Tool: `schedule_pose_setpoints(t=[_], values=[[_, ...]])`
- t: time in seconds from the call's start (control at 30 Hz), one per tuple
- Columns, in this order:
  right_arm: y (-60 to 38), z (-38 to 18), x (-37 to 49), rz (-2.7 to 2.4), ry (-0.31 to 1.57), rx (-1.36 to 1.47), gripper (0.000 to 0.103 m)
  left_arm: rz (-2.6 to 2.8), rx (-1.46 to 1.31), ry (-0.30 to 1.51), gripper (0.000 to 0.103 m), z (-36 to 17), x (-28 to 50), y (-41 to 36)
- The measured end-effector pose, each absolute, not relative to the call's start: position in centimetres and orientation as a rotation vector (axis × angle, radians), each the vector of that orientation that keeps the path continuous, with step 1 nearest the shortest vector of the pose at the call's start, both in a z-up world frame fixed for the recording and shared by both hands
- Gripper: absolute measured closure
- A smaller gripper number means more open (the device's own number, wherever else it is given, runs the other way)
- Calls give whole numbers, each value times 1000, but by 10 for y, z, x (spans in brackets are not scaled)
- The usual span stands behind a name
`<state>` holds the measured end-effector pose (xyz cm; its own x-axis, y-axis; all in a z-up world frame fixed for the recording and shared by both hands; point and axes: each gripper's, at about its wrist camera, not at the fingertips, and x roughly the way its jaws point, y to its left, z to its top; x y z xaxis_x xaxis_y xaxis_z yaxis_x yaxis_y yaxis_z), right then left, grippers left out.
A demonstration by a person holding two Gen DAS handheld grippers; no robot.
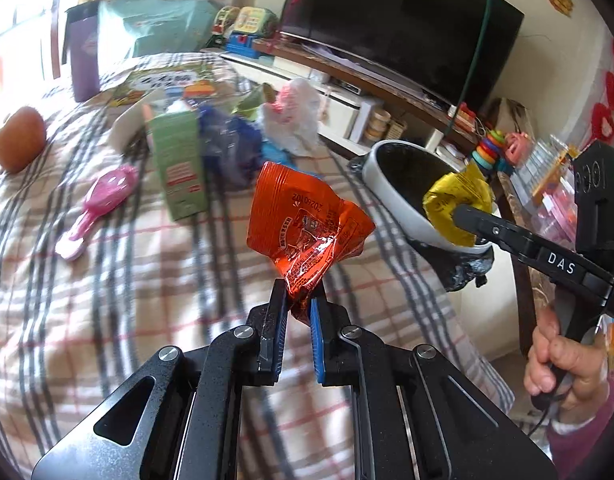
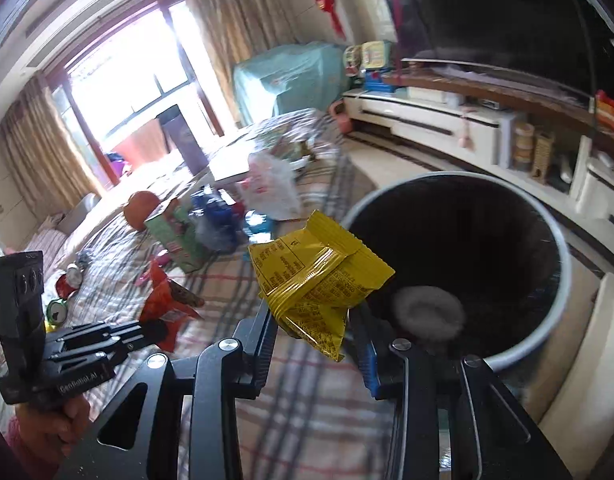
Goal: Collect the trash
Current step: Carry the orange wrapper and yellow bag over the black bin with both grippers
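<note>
My left gripper [image 1: 298, 300] is shut on a crumpled orange wrapper [image 1: 303, 224] and holds it above the checked tablecloth [image 1: 127, 280]. My right gripper [image 2: 313, 320] holds a yellow wrapper [image 2: 315, 276] at the rim of the white trash bin [image 2: 555, 300]; its jaws stand somewhat apart around the wrapper. In the left wrist view the yellow wrapper [image 1: 455, 204] sits over the bin's [image 1: 399, 216] near rim, pinched by the right gripper [image 1: 463, 216]. The bin has a black liner and something pale and round inside [image 2: 427, 312]. The left gripper [image 2: 147, 332] with the orange wrapper [image 2: 163, 300] shows in the right wrist view.
On the table stand a green carton [image 1: 179, 168], a pink brush [image 1: 99, 204], an orange fruit [image 1: 19, 140], blue [image 1: 231, 148] and white plastic bags [image 1: 291, 120] and a purple box [image 1: 83, 48]. A TV [image 1: 403, 24] on a low cabinet stands behind the bin.
</note>
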<state>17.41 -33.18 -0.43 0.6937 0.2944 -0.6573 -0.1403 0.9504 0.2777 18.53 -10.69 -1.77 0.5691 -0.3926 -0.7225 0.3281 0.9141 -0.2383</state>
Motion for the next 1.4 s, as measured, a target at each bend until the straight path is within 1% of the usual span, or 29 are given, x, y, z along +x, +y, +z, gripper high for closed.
schedule_pose_setpoints(t=[0.57, 1.4], values=[[-389, -4, 163, 165, 747, 245, 67, -471, 17, 862, 93, -9, 191, -166], [-415, -8, 186, 143, 794, 224, 67, -548, 137, 857, 93, 5, 225, -237]])
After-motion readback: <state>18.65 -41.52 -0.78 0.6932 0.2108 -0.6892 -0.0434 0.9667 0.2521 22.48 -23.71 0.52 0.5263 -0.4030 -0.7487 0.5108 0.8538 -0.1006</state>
